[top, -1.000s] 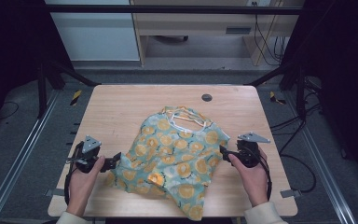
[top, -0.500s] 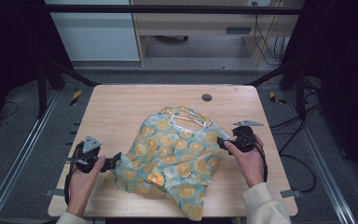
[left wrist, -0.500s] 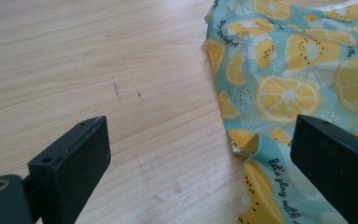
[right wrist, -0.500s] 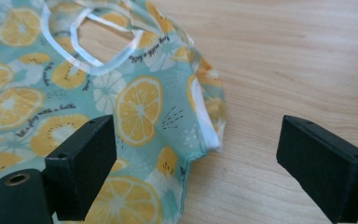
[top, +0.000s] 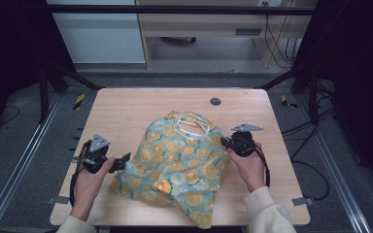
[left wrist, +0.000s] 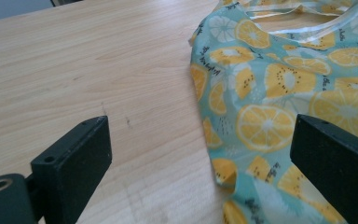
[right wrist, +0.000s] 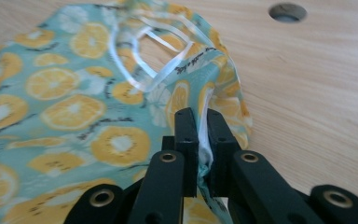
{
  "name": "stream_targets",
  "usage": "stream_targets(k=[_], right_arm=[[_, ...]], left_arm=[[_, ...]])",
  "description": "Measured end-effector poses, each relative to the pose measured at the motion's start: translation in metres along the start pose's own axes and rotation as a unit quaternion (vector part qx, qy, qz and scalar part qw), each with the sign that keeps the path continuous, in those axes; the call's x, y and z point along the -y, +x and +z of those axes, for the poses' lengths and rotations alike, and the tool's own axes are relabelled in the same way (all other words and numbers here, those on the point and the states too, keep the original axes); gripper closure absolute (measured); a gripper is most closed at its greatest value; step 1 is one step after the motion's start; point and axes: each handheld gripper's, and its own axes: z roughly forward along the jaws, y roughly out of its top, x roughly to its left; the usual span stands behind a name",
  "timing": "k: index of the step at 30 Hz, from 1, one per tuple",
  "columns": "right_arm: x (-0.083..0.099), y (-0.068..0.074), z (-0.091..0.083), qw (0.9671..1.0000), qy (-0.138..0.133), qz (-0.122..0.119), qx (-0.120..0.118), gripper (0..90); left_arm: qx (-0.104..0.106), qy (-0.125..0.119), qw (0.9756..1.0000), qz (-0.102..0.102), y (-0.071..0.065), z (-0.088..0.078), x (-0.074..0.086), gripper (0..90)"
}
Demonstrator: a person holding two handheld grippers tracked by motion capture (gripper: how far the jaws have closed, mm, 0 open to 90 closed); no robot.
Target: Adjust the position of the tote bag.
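A teal fabric bag (top: 179,162) printed with orange slices lies flat on the wooden table (top: 126,111), its white handles (top: 190,124) at the far end. My right gripper (top: 225,142) is at the bag's right edge. Its jaws have just been closing and now pinch a fold of the fabric (right wrist: 223,109) between them, as the right gripper view (right wrist: 203,119) shows close up. My left gripper (top: 124,160) is at the bag's left edge, open. In the left gripper view (left wrist: 200,135) its jaws stand wide apart, with the bag's hem (left wrist: 223,177) and bare wood between them.
A round cable hole (top: 215,101) sits in the table behind the bag, also seen as the hole (right wrist: 286,11) in the right gripper view. Bare wood lies to the bag's left and far side. The bag's near corner (top: 201,218) reaches the table's front edge.
My right gripper moved left onto the bag's right edge and shut on the fabric. My left gripper edged slightly forward and stays open.
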Motion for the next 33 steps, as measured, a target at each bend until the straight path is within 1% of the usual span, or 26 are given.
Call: stream_targets(k=[1, 2, 3, 4, 5, 6, 7, 8, 9, 10, 11, 13, 14, 16, 17, 18, 19, 21, 24, 26, 27, 30, 31, 33], right_arm=[[0.001, 0.003, -0.003, 0.9999, -0.011, -0.007, -0.010, 86.2], [0.001, 0.003, -0.003, 0.9999, -0.011, -0.007, -0.010, 86.2], [0.003, 0.005, -0.003, 0.9996, -0.019, -0.014, -0.017, 86.0], [0.004, 0.006, -0.003, 0.9994, -0.023, -0.016, -0.020, 85.8], [0.004, 0.007, -0.003, 0.9993, -0.025, -0.021, -0.018, 85.8], [0.005, 0.007, -0.003, 0.9992, -0.026, -0.024, -0.018, 85.8], [0.005, 0.008, -0.003, 0.9992, -0.026, -0.025, -0.019, 85.8], [0.006, 0.009, -0.003, 0.9992, -0.025, -0.026, -0.019, 85.7], [0.006, 0.008, -0.002, 0.9989, -0.025, -0.035, -0.019, 85.5], [0.006, 0.008, -0.002, 0.9989, -0.025, -0.035, -0.019, 85.5], [0.007, 0.008, -0.002, 0.9990, -0.025, -0.031, -0.020, 85.3], [0.009, 0.006, -0.001, 0.9990, -0.024, -0.029, -0.024, 85.2], [0.010, 0.007, -0.001, 0.9991, -0.022, -0.028, -0.023, 85.1], [0.010, 0.007, -0.001, 0.9991, -0.021, -0.030, -0.023, 85.0], [0.011, 0.007, 0.000, 0.9989, -0.019, -0.037, -0.023, 84.6], [0.011, 0.007, 0.000, 0.9989, -0.019, -0.037, -0.023, 84.6], [0.011, 0.007, 0.000, 0.9990, -0.019, -0.034, -0.024, 84.2], [0.011, 0.007, 0.001, 0.9989, -0.019, -0.034, -0.025, 83.9], [0.011, 0.007, 0.001, 0.9988, -0.019, -0.037, -0.026, 83.3], [0.012, 0.007, 0.000, 0.9989, -0.018, -0.033, -0.027, 83.0], [0.012, 0.007, 0.000, 0.9990, -0.019, -0.031, -0.028, 82.9], [0.012, 0.006, 0.000, 0.9989, -0.020, -0.032, -0.028, 82.8], [0.012, 0.007, 0.000, 0.9989, -0.019, -0.031, -0.028, 82.8], [0.012, 0.007, 0.000, 0.9989, -0.019, -0.032, -0.029, 82.8]], left_arm=[[0.008, 0.012, 0.9999, 0.004, 0.000, 0.012, -0.011, 5.5], [0.008, 0.012, 0.9999, 0.004, 0.000, 0.012, -0.011, 5.5], [0.010, 0.030, 0.9994, 0.015, -0.001, 0.024, -0.021, 5.6], [0.013, 0.033, 0.9993, 0.013, -0.002, 0.030, -0.026, 5.7], [0.017, 0.038, 0.9990, 0.017, -0.003, 0.034, -0.031, 5.7], [0.017, 0.038, 0.9990, 0.017, -0.003, 0.034, -0.031, 5.5], [0.030, 0.035, 0.9989, 0.009, -0.007, 0.045, -0.040, 5.1], [0.034, 0.040, 0.9986, 0.008, -0.008, 0.052, -0.044, 5.0], [0.036, 0.049, 0.9981, 0.010, -0.010, 0.058, -0.046, 4.9], [0.036, 0.049, 0.9981, 0.010, -0.010, 0.058, -0.046, 4.9], [0.038, 0.066, 0.9971, 0.009, -0.013, 0.072, -0.050, 4.8], [0.044, 0.073, 0.9964, -0.001, -0.016, 0.081, -0.051, 5.2], [0.044, 0.073, 0.9964, -0.001, -0.016, 0.081, -0.051, 5.1], [0.047, 0.083, 0.9954, 0.004, -0.021, 0.088, -0.052, 5.0], [0.049, 0.087, 0.9950, 0.006, -0.025, 0.092, -0.052, 5.1], [0.049, 0.087, 0.9950, 0.006, -0.025, 0.092, -0.052, 5.0], [0.048, 0.092, 0.9946, 0.012, -0.029, 0.096, -0.053, 4.9], [0.045, 0.093, 0.9946, 0.014, -0.032, 0.098, -0.053, 5.0], [0.044, 0.097, 0.9942, 0.016, -0.032, 0.099, -0.053, 5.2], [0.038, 0.100, 0.9940, 0.022, -0.032, 0.100, -0.051, 5.2], [0.037, 0.104, 0.9937, 0.019, -0.032, 0.101, -0.050, 5.3], [0.035, 0.104, 0.9938, 0.019, -0.032, 0.103, -0.050, 5.8], [0.037, 0.107, 0.9934, 0.019, -0.033, 0.103, -0.049, 6.0], [0.035, 0.105, 0.9937, 0.019, -0.032, 0.104, -0.049, 5.9]])
